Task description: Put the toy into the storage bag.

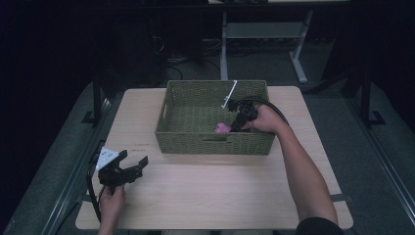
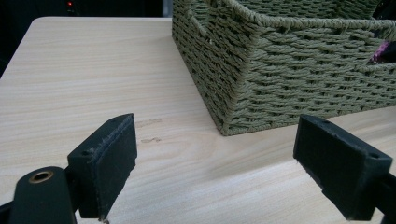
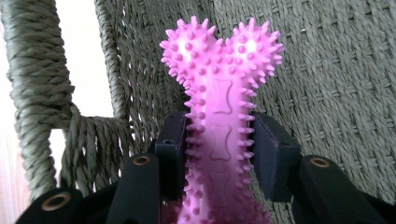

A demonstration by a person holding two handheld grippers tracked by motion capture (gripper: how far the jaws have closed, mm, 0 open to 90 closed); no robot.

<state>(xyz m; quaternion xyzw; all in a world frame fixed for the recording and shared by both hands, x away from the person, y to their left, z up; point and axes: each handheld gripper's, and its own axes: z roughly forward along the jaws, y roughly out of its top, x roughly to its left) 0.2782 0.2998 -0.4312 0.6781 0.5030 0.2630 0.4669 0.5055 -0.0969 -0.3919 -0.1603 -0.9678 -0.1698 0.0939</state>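
Nearest the lens in the right gripper view, the right gripper (image 3: 219, 156) has its jaws clamped on the shaft of a pink spiky bone toy (image 3: 222, 102), the knobbed end sticking up toward twelve o'clock against the woven wall of the basket (image 3: 336, 84). In the high view that gripper (image 1: 241, 120) is down inside the basket (image 1: 213, 143), at about five o'clock of its floor, close to the near wall, with the toy (image 1: 222, 128) at its tip. A thin white stick (image 1: 229, 94) leans on the far rim at one o'clock. The left gripper (image 1: 137, 164) hovers over the table (image 1: 220, 191) at seven o'clock from the basket, jaws apart and holding nothing; its own view shows bare wood between the pads and the basket corner (image 2: 261, 79) beyond. As I judge it, the toy is either being set into the basket or lifted out; the pictures cannot tell which. The grip itself is done; what remains is a release onto the floor or a lift clear of the rim. No brand, label or readable writing is visible.
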